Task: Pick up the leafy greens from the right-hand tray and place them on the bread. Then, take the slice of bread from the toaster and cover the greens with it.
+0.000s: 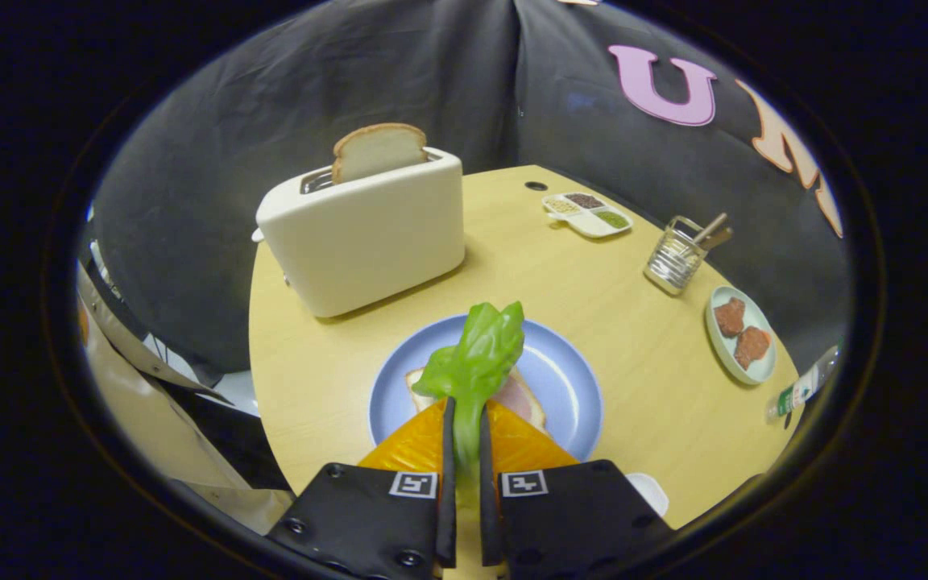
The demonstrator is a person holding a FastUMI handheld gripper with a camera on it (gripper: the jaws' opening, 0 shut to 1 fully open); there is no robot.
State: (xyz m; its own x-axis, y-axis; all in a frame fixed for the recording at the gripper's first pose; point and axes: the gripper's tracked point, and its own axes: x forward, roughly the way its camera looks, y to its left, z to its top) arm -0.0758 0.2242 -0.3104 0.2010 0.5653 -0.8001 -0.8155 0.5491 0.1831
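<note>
The gripper (464,419) is pinching a leafy green (476,354) between both fingers, holding it upright over a blue plate (565,387). On that plate a slice of bread (424,391) topped with ham (516,396) is lying just ahead of the fingers, partly hidden by the leaf. Beyond the plate, a white toaster (367,234) is standing on the round wooden table (625,322) with a bread slice (378,151) sticking up from its slot. Off to the right, a small dish of meat pieces (740,333) is sitting near a wire utensil holder (676,258) and a divided condiment dish (589,212).

gripper (464,419) pointed forward and down, fingers (447,451) nearly closed, leafy greens (476,358) pinched between both, held raised
</note>
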